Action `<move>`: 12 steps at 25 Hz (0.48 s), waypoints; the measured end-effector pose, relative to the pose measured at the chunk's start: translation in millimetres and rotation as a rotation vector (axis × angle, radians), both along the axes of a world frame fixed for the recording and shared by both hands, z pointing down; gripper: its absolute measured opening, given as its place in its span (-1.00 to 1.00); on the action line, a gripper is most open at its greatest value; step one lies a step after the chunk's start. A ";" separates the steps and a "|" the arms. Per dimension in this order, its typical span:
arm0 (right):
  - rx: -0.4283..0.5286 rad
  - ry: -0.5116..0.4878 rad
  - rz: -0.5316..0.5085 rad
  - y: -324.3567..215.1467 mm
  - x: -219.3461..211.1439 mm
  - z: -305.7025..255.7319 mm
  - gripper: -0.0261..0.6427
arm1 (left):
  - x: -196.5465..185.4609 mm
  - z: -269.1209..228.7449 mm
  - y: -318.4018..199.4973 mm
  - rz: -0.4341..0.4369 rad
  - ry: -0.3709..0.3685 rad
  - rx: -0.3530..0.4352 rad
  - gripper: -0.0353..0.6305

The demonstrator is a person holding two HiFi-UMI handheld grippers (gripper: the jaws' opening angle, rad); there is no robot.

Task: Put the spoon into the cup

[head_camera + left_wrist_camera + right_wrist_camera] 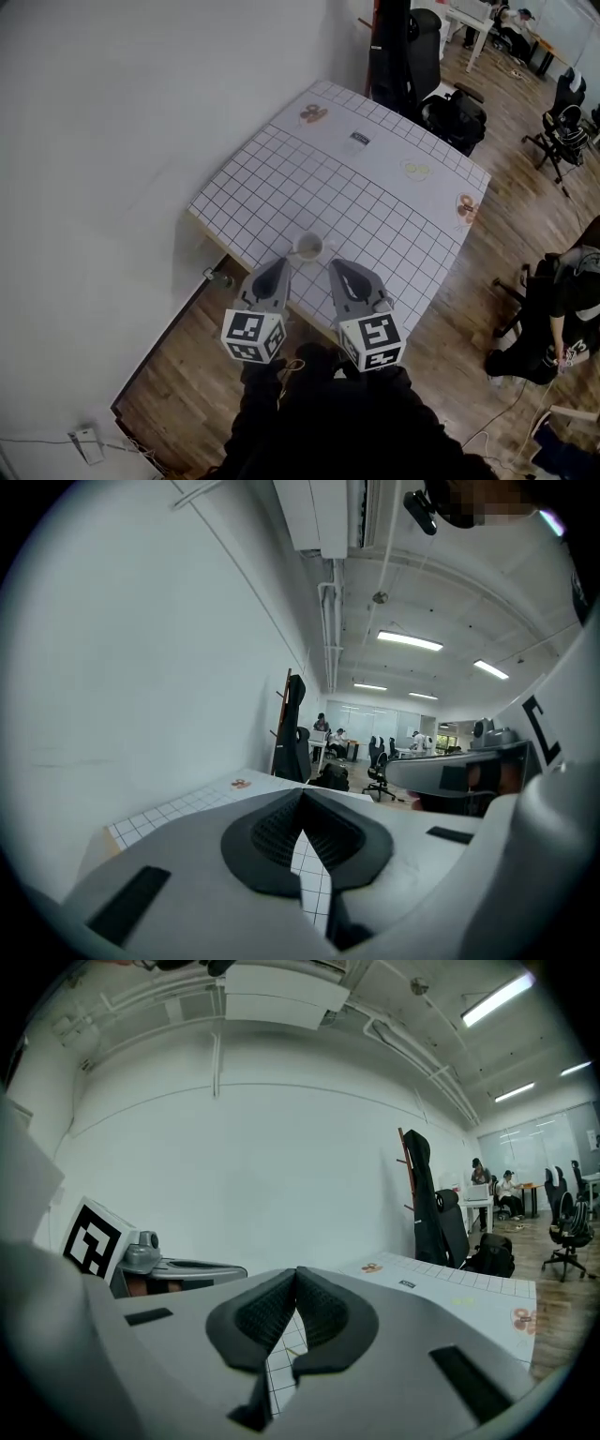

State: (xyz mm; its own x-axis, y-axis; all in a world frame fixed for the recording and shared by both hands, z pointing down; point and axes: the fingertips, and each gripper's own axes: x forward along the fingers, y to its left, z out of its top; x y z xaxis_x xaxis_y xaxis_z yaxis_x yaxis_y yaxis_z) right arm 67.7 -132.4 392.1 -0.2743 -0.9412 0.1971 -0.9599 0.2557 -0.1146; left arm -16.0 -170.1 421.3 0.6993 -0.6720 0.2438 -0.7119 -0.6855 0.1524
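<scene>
A white cup (307, 247) stands near the front edge of the white gridded table (375, 197). I cannot make out a spoon in any view; the cup's inside is too small to read. My left gripper (281, 263) is held up just left of the cup, its jaws shut with nothing between them. My right gripper (335, 265) is level with it just right of the cup, also shut and empty. In the left gripper view the left gripper's black pads (281, 832) meet over the table. The right gripper view shows the right gripper's pads (323, 1312) touching too.
Small picture stickers (313, 114) and a dark card (358, 141) lie on the table's far half. A white wall runs along the left. Black bags and a coat stand (412, 56) sit behind the table. Office chairs (562, 131) and a person (562, 309) are on the right.
</scene>
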 end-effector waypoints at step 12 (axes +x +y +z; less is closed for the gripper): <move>0.084 0.009 -0.032 28.9 -2.9 -31.4 -0.86 | 0.3 -24.1 33.0 -0.025 0.015 0.045 -0.79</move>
